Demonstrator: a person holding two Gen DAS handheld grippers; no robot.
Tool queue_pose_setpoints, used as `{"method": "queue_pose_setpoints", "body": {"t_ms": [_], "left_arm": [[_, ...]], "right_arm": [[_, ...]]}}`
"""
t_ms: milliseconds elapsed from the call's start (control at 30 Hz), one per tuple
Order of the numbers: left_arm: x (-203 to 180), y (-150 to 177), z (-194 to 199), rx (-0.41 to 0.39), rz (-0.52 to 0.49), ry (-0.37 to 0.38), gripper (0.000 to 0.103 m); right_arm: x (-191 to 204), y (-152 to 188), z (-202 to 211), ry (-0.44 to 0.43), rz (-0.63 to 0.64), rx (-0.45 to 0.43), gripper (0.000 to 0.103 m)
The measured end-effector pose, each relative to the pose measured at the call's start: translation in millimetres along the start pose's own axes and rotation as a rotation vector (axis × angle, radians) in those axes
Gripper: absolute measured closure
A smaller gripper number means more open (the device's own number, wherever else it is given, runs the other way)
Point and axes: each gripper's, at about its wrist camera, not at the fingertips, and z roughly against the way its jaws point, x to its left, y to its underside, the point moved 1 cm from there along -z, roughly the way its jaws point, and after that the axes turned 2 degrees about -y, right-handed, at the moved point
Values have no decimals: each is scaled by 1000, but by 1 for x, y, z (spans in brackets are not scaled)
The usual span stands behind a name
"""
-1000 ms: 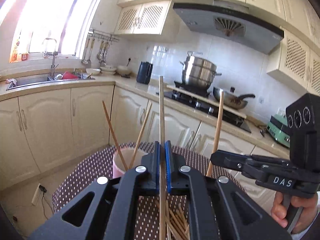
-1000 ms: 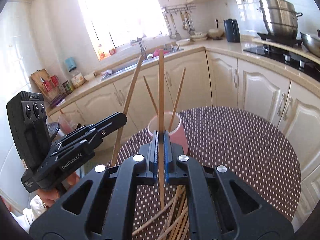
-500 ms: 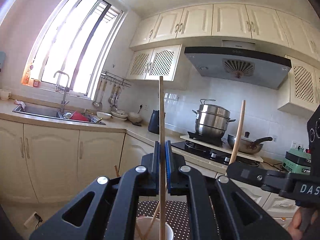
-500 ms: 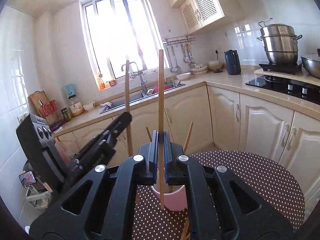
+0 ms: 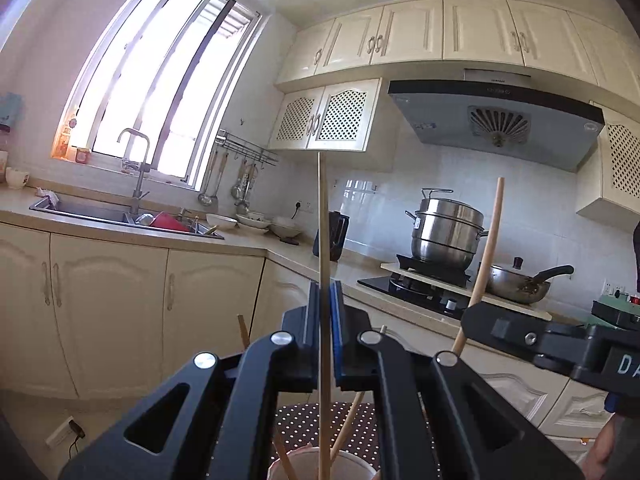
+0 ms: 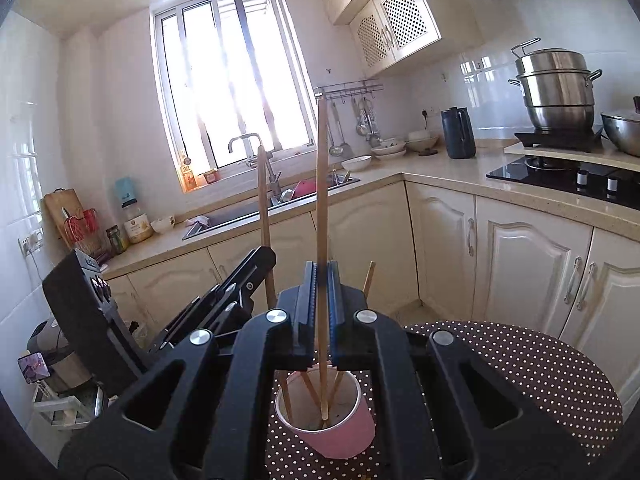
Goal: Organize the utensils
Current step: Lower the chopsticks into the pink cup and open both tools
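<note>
My left gripper [image 5: 325,292] is shut on a wooden chopstick [image 5: 322,220] held upright, its lower end over the pink cup [image 5: 316,465]. My right gripper [image 6: 322,276] is shut on another wooden chopstick [image 6: 321,184], upright, with its tip inside the pink cup [image 6: 348,428]. The cup stands on the round brown polka-dot table [image 6: 540,368] and holds several chopsticks. The right gripper [image 5: 476,322] with its chopstick [image 5: 486,256] shows at the right of the left wrist view. The left gripper [image 6: 260,256] with its chopstick [image 6: 264,208] shows at the left of the right wrist view.
Cream kitchen cabinets [image 5: 104,312] and a counter with a sink [image 5: 120,212] run behind the table. A hob with a steel steamer pot [image 5: 446,232] and a wok [image 5: 520,284] is at the right. A rice cooker [image 6: 56,356] stands low at the left.
Both grippers rose and tilted up from the loose pile on the table and came over the pink cup. The right chopstick's tip went down into the cup.
</note>
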Motion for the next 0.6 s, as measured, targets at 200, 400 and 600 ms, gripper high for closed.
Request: {"method": "queue_pose_setpoints", "body": {"t_ms": [200, 400, 600], "left_arm": [[5, 12, 14, 10, -11, -1, 97], [3, 6, 15, -8, -15, -7, 97], [5, 6, 19, -4, -15, 6, 97]], "right_arm": [[1, 21, -7, 7, 9, 38, 98], [6, 38, -14, 32, 35, 69, 98], [8, 53, -19, 49, 45, 111, 98]]}}
